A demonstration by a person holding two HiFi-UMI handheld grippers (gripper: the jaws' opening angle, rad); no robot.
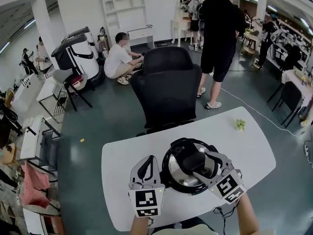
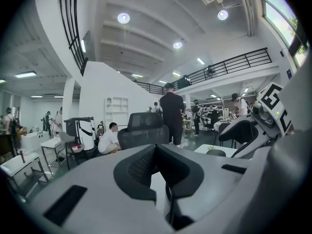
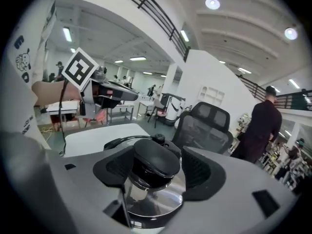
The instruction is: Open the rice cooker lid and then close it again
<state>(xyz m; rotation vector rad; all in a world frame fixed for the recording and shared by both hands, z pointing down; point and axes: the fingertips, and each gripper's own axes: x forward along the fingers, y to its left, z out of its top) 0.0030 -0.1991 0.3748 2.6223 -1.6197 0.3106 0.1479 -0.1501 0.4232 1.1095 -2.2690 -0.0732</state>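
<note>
The rice cooker (image 1: 182,180) stands on the white table (image 1: 122,170), its shiny steel lid (image 3: 163,201) down and topped by a black knob (image 3: 155,161). My right gripper (image 1: 195,161) reaches over the lid from the right. Its jaws stand on either side of the knob (image 1: 192,162) without clamping it, so it is open. My left gripper (image 1: 149,159) hovers over the table just left of the cooker, pointing away from me. In the left gripper view its tips (image 2: 156,147) meet with nothing between them.
A black office chair (image 1: 166,87) stands against the table's far edge. A small green plant (image 1: 240,125) sits near the far right corner. A cable (image 1: 222,212) hangs off the near edge. People stand and crouch on the floor beyond.
</note>
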